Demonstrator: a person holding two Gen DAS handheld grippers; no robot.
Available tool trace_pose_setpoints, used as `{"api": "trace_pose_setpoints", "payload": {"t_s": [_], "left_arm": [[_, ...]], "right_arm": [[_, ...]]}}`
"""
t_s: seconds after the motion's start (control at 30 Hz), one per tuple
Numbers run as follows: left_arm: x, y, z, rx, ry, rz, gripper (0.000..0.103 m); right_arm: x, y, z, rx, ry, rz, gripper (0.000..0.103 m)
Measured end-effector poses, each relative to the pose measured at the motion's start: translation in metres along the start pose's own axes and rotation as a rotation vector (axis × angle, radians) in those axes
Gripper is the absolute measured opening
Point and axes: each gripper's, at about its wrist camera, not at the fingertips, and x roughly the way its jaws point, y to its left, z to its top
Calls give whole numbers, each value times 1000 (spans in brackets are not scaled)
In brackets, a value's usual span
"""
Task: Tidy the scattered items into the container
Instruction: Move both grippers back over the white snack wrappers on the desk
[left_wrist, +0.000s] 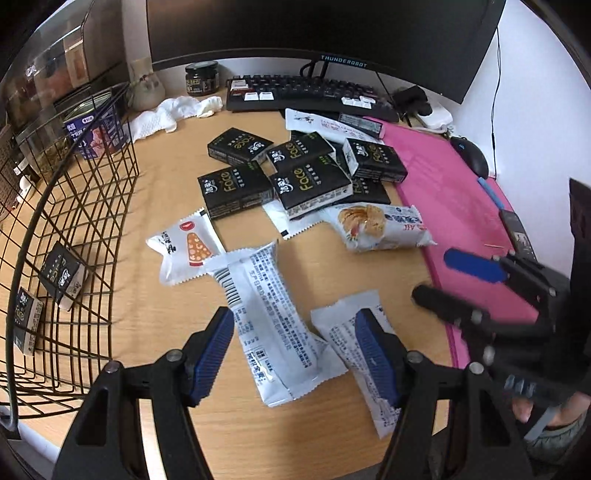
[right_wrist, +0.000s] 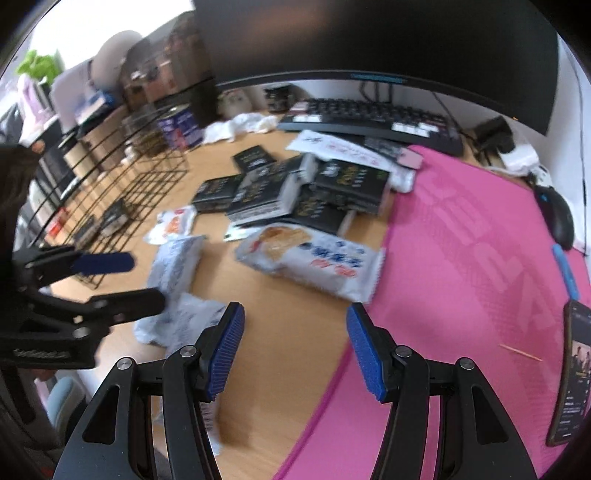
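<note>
With both your left gripper (left_wrist: 295, 354) and right gripper (right_wrist: 295, 350) spread and empty, the white packet (left_wrist: 273, 332) between your left jaws overlaps its neighbour (left_wrist: 354, 343), so closing may drag both short of the wire basket (left_wrist: 74, 206) at left.

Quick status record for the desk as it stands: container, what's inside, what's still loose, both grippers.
container: black wire basket, at the desk's left side
inside: two black Face tissue packs, against the wire wall
loose black packs: a cluster of the same packs mid-desk
loose white packets: bread packet, long white snack packet, others nearby
left gripper: open, over the long white snack packet, holding nothing
right gripper: open, empty, over the edge of the pink desk mat
</note>
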Motion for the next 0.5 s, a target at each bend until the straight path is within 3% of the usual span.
{"api": "trace_pose_setpoints", "payload": {"t_s": [0.23, 0.5], "left_arm": [[6, 16, -4, -42, 16, 21, 72], [11, 21, -6, -61, 33, -1, 72]], "right_arm": [[10, 47, -20, -80, 54, 57, 57], [28, 59, -30, -110, 97, 51, 57]]}}
